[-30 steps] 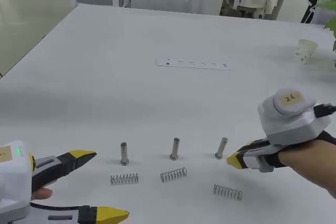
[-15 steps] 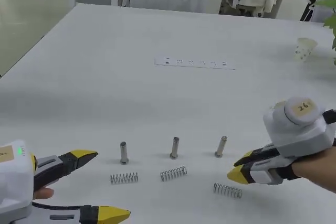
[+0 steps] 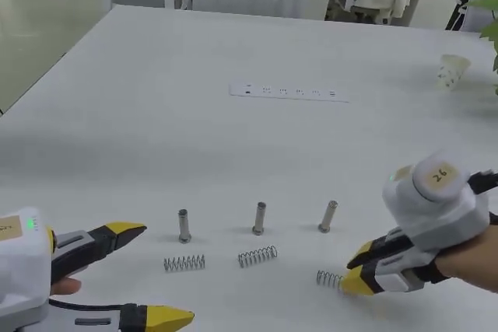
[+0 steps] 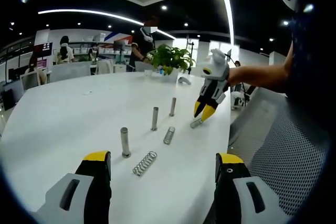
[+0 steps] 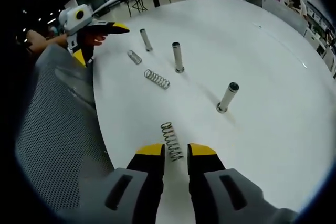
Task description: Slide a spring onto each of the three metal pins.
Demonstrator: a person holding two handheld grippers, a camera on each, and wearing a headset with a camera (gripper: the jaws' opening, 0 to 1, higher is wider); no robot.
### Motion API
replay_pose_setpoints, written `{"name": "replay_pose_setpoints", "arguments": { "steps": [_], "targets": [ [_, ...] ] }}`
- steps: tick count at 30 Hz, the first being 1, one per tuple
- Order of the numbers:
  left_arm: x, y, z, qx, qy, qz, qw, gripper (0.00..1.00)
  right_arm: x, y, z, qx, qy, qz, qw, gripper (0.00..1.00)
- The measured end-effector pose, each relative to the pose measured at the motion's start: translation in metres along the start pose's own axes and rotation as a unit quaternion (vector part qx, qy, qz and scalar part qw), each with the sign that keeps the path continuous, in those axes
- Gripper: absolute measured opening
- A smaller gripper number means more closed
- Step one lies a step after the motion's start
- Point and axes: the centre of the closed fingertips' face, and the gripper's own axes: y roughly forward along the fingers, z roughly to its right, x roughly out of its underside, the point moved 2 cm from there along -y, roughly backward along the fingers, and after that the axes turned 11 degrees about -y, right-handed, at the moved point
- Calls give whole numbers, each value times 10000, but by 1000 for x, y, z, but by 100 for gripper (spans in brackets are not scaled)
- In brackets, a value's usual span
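Head view, right gripper (image 3: pixel 356 270): it was held low over the table (image 3: pixel 233 153) at the right side, and its jaws pointed to the left, one above the other. The right arm (image 3: pixel 471 254) reached in behind it from the right edge.
Right gripper, state: released. The jaws stood apart with a narrow gap and grasped nothing.
Right spring (image 3: pixel 328 278): it lay flat on the table, on the near side of the right pin (image 3: pixel 327 218) and apart from it. Its right end was at the tips of the right gripper.
Right gripper view: the near end of the right spring lay in the gap between the two yellow fingertips (image 5: pixel 151 151), and the rest of the coil stretched away from them. Whether a jaw touched the coil, I cannot tell.
Left gripper (image 3: pixel 152 274): it was at the lower left corner, low over the near table edge, and pointed to the right. Its jaws were wide apart and released, with nothing between them.
Left spring (image 3: pixel 184 264): it lay just beyond the tips of the left gripper, near the left pin (image 3: pixel 184 226).
Middle spring (image 3: pixel 257 256): it lay flat, on the near side of the middle pin (image 3: pixel 259 219).
Pins: all three stood in one row and were bare.
Far side: a power strip (image 3: pixel 288 92) and a cup (image 3: pixel 451 73) were well apart from the pins.
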Motion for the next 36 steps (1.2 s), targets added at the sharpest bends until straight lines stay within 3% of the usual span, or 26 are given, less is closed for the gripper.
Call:
{"name": "replay_pose_setpoints", "arguments": {
  "steps": [19, 25, 36],
  "targets": [
    [1, -1, 1, 17, -11, -17, 10000, 77, 11, 7, -4, -56, -805, -461, 9957, 9],
    [0, 0, 3, 36, -6, -24, 10000, 77, 14, 9, -4, -63, -899, -572, 9943, 9],
    [1, 1, 7, 99, -8, -31, 9999, 75, 7, 5, -6, 3, -991, -459, 9940, 8]
  ]
}}
